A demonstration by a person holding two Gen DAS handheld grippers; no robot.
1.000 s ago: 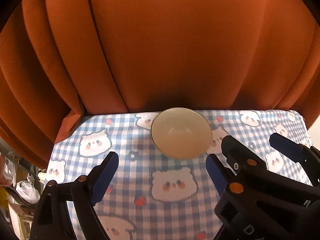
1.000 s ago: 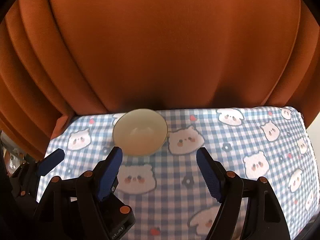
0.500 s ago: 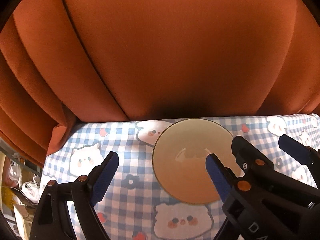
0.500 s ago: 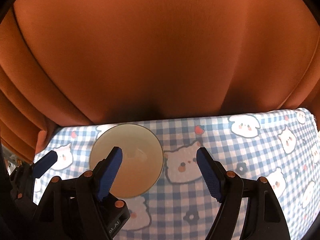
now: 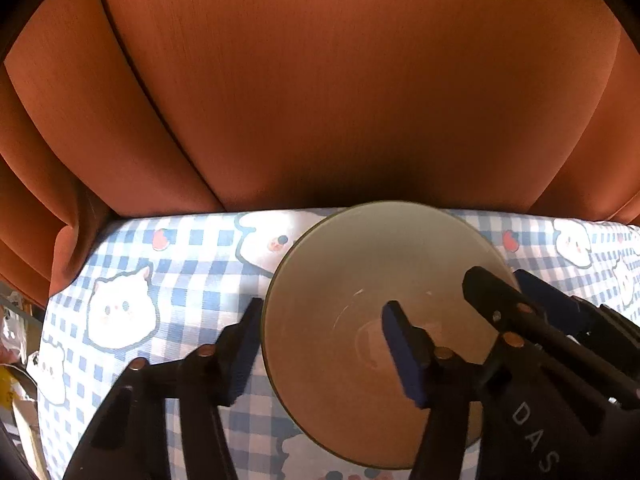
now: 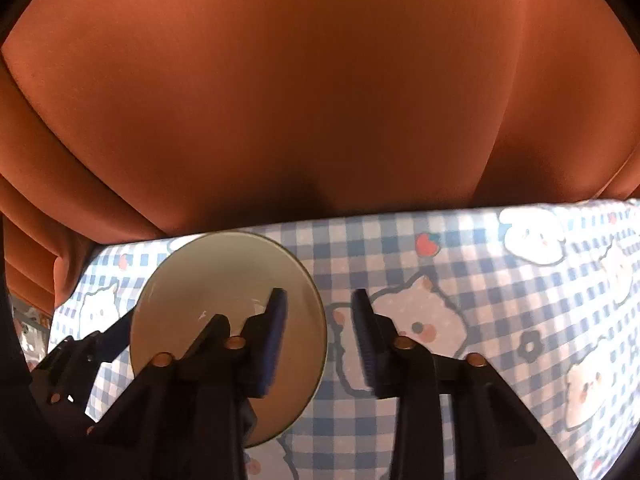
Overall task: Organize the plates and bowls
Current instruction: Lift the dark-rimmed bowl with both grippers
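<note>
A beige bowl stands upright on a blue checked tablecloth printed with cats. My left gripper straddles the bowl's left rim, one blue pad just outside the wall and the other inside over the bottom. Its jaws are closing with the rim between them, and the inner pad is still clear of the wall. My right gripper straddles the right rim of the bowl the same way. Its jaws are closing too, with a gap on both sides of the rim. The right gripper also shows in the left wrist view.
An orange curtain hangs close behind the table's far edge, right behind the bowl. The tablecloth stretches bare to the right of the bowl. Clutter shows past the table's left edge.
Both grippers came down and forward onto the bowl, which now fills much more of each view. Their jaws have narrowed from wide open to a closer span around opposite rims.
</note>
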